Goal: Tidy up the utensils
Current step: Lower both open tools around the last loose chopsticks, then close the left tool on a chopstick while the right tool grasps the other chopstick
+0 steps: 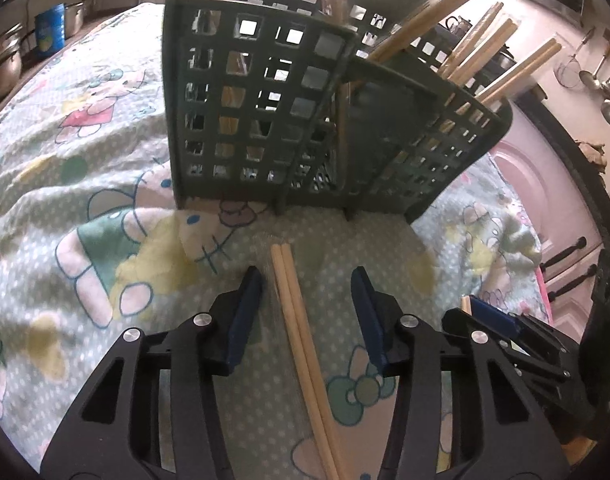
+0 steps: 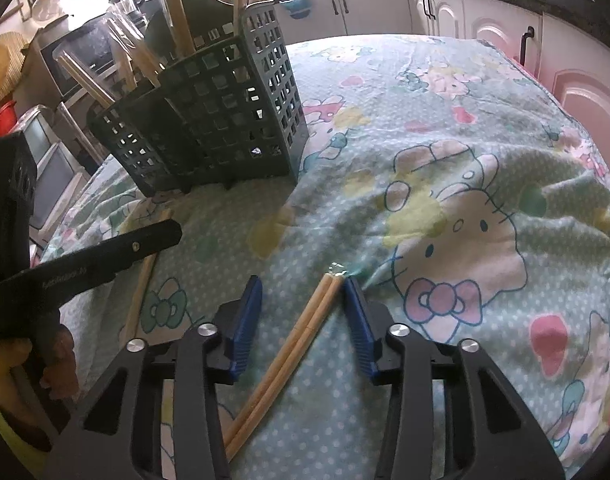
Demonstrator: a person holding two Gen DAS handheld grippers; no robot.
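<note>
1. Left gripper [image 1: 307, 312]: jaws apart, straddling a chopstick pair [image 1: 301, 344], pads not touching.
2. Right gripper [image 2: 303, 312]: jaws apart around another pair [image 2: 293, 344].
3. Green holder [image 1: 265, 120] stands at twelve o'clock.

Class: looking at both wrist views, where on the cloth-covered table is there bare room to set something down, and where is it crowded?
Free: the cloth right of the green holder, out to the cabinets; also the cloth left of it in the left view. Crowded: the strip before the holder, where both chopstick pairs lie between open grippers.
</note>
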